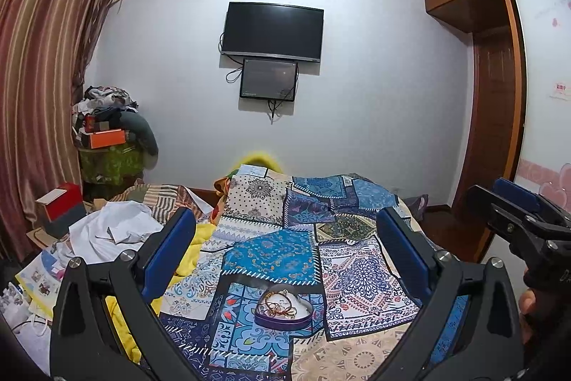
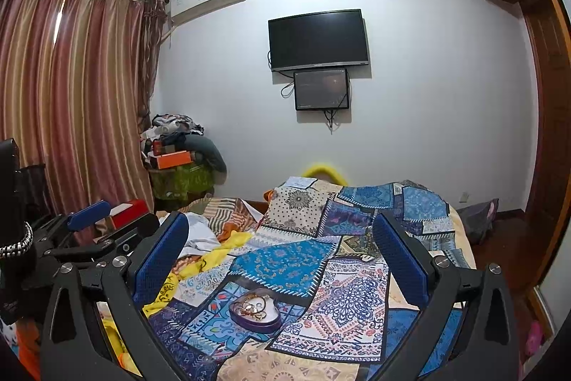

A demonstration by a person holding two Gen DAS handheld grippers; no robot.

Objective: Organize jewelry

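Home bedroom: quilted bed [image 1: 285, 238], wall television [image 1: 273, 31], curtains [image 1: 43, 59].

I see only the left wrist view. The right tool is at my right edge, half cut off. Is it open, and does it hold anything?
Observer: The right tool is open; its blue pads stand wide apart with nothing between them.
Operator: Where is the heart box from there?
Observer: The heart-shaped box lies on the quilt ahead, slightly left of the tool's middle, untouched.
Operator: Is anything beside the bed, on the right?
Observer: A pink object lies low there; it is too blurred to name.
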